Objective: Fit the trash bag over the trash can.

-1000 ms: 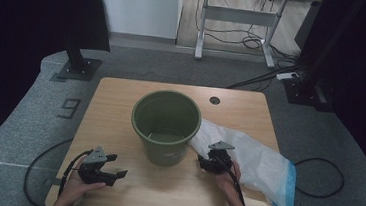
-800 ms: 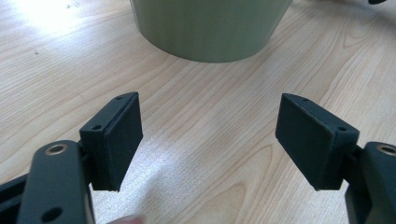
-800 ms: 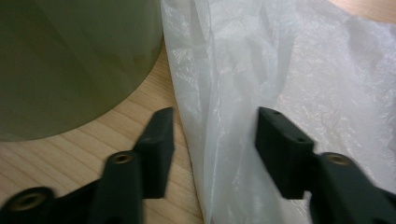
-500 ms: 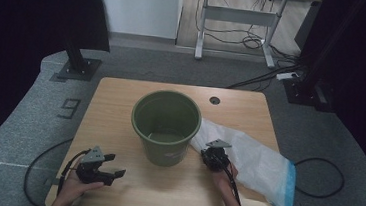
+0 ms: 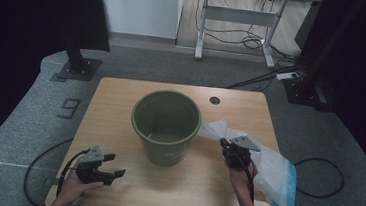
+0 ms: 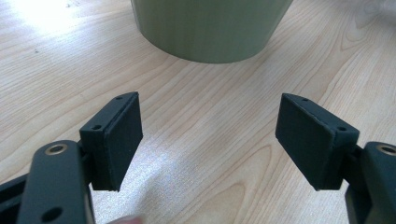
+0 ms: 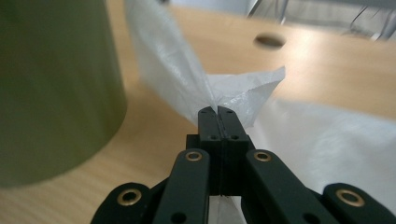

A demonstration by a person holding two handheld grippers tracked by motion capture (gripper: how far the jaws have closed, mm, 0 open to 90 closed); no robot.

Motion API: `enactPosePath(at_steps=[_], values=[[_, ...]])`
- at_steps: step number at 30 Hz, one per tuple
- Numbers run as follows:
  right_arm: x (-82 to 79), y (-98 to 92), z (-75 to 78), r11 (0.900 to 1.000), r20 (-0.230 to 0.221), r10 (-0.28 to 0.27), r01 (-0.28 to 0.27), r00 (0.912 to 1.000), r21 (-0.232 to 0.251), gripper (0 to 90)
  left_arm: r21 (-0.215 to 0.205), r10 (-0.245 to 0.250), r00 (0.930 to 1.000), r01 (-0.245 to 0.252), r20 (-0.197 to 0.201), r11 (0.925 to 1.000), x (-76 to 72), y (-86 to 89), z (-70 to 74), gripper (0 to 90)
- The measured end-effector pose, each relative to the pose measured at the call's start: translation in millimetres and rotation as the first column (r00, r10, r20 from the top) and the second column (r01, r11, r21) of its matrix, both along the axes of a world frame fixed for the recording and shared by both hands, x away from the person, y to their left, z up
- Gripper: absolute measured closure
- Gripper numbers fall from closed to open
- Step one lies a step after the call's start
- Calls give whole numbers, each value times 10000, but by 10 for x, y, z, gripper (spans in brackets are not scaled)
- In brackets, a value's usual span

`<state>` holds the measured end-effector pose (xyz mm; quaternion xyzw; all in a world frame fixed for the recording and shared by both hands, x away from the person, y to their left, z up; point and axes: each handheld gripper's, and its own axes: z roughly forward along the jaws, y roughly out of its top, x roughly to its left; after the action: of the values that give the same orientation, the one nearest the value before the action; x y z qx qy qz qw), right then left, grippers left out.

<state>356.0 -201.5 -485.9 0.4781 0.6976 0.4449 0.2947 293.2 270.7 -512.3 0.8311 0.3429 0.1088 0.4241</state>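
Observation:
A green bucket stands upright in the middle of the wooden table. To its right lies a clear plastic bag with a blue end, its near corner lifted off the table. My right gripper is shut on that bag's edge, the film bunched between the closed jaws just beside the bucket wall. My left gripper rests low at the table's front left, open, nothing between its pads. The bucket's base stands ahead of it.
A round cable hole sits in the table's far side. Black cables trail off both grippers over the table edges onto the grey floor. A desk frame and a black stand base stand beyond the table.
The right gripper has closed on the bag's edge and risen with it toward the bucket, pulling the film up. The left gripper has stayed put.

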Motion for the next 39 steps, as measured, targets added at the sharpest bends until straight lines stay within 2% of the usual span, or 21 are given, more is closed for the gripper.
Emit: enactPosePath(at_steps=[2,3,5,6,7,9,10,14,18,19,25,27,28,30,31,32,35,39], values=[[-10,-30,51,9999,152,-45,43,9999,130,888,-18,-3,10000,3,-17,10000,3,-4,-4,229],[-38,-76,171,9994,484,-162,147,9987,306,888,-12,-21,10000,21,-29,10000,3,-12,-7,228],[-63,-103,261,9986,730,-192,156,9971,500,888,13,-17,10000,17,-29,10000,3,-15,-8,228],[-63,-103,261,9986,730,-192,156,9971,500,888,28,-10,10000,10,-35,10000,3,-16,-10,228],[-99,-127,365,9969,1002,-240,163,9947,774,888,34,4,10000,-4,-27,10000,4,-12,-9,228],[-111,-135,396,9959,1074,-248,152,9939,894,888,30,5,10000,-5,-26,10000,3,-11,-8,228],[-152,-161,494,9919,1285,-282,118,9913,1266,888,34,11,10000,-11,-13,10000,1,-10,-6,228],[-193,-173,597,9883,1522,-279,44,9880,1526,888,73,25,10000,-25,-11,10000,2,-10,-8,228],[-245,-181,800,9848,1990,-262,-89,9797,1736,888,118,2,10000,-2,-42,9999,8,-19,-17,228],[-261,-185,891,9841,2192,-304,-92,9752,1776,888,132,30,10000,-29,-50,9999,9,-22,-20,227],[-342,-214,1167,9727,2913,-577,-119,9549,2317,888,104,24,10000,-23,-40,9999,6,-18,-16,227],[-373,-220,1233,9689,3116,-628,-169,9481,2469,888,139,14,10000,-13,-32,9999,10,-16,-18,227],[-373,-220,1233,9689,3116,-628,-169,9481,2469,888,139,14,10000,-13,-32,9999,10,-16,-18,227],[-415,-225,1307,9629,3362,-718,-226,9390,2687,888,147,14,10000,-13,-40,9999,11,-17,-19,227],[-415,-225,1307,9629,3362,-718,-226,9390,2687,888,147,14,10000,-13,-40,9999,11,-17,-19,227],[-444,-220,1362,9590,3556,-773,-281,9314,2821,888,136,16,10000,-16,-40,9999,10,-17,-18,227],[-469,-210,1447,9560,3779,-770,-392,9226,2906,888,138,28,10000,-27,-43,9999,9,-17,-18,227],[-490,-184,1596,9518,4144,-801,-539,9066,3020,888,156,29,10000,-27,-71,9999,11,-25,-25,227]])
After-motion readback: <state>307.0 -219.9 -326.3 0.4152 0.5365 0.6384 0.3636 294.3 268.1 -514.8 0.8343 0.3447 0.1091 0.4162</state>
